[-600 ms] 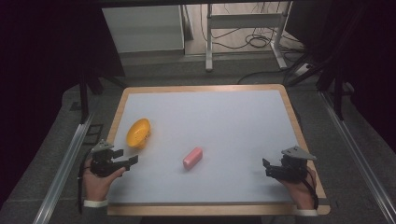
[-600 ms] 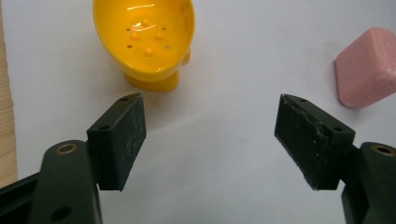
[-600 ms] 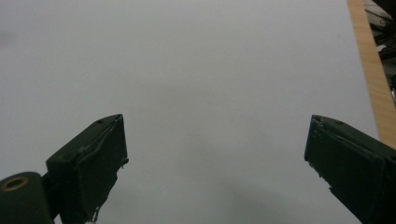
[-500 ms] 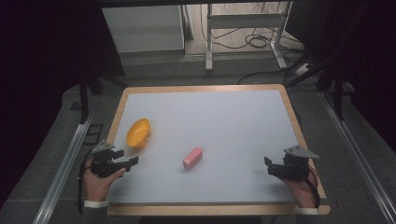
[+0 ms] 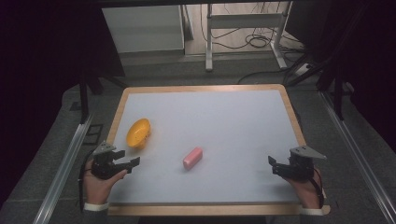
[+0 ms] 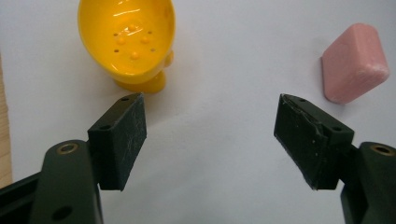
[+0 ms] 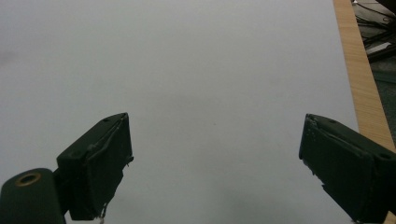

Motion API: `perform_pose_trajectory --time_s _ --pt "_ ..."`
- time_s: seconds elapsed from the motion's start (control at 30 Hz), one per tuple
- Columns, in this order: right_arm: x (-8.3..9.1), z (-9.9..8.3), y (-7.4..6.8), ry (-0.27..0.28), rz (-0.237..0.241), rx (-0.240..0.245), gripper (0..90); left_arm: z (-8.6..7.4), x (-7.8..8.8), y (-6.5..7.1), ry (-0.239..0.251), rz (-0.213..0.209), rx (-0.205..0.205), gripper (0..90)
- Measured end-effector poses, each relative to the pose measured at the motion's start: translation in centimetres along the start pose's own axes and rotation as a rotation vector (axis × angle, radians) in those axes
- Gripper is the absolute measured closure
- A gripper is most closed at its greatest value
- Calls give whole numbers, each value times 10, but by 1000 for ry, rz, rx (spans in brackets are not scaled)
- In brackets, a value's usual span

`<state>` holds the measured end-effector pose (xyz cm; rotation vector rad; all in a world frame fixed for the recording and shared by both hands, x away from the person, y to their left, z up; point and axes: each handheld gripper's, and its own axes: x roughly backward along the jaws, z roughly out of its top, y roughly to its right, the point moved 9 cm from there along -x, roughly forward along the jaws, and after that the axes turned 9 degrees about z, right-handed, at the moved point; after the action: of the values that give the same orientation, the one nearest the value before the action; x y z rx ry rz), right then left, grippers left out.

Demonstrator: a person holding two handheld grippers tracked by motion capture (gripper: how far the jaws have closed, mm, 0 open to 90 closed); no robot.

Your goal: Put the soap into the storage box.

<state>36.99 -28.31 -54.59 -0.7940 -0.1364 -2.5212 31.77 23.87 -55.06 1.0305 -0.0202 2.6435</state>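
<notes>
We see the table point(image 5: 243, 116), white top w/ a wooden rim, across the centre of the high view, w/ a dark floor around it. Next down in size, a person's two hands come in from the bottom edge: the left hand point(image 5: 100, 179) at lower left, the right hand point(image 5: 303, 186) at lower right, each w/ a gripper. The left gripper point(image 5: 130, 163) sits near the table's left edge; in the left gripper view its jaws stand wide apart w/ nothing between them, just bare white top. The right gripper point(image 5: 273, 165) is at lower right, near the right rim; in the right gripper view its jaws are also spread wide & hold nothing. The yellow scoop point(image 5: 138, 132) lies left of centre in the high view, just above the left gripper, & at upper left in the left gripper view point(image 6: 128, 39), hollow side up. The pink soap bar point(image 5: 193, 157) lies near the middle, betw. the two grippers, well apart from the scoop; it shows at upper right of the left gripper view point(image 6: 355, 63).
</notes>
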Motion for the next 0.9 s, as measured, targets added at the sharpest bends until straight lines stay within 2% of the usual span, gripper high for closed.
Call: perform_pose_trajectory --time_s 0.17,0.27,0.43,0.57,0.77,0.9 --pt "-3 -2 1 -10 9 -1 92 -1 -3 0 -12 14 0 258" --pt "-5 -4 2 -20 10 2 92 0 -4 11 -27 27 -36 257" --pt "-7 -5 4 -23 19 1 93 4 1 11 -25 39 -24 258" --pt "-8 -9 5 -38 14 2 93 5 2 13 -27 25 -25 259" --pt "-4 -10 7 -38 -4 7 93 18 1 21 -34 15 -67 258" --pt "-2 -10 7 -37 -10 10 94 25 3 26 -29 8 -78 258"
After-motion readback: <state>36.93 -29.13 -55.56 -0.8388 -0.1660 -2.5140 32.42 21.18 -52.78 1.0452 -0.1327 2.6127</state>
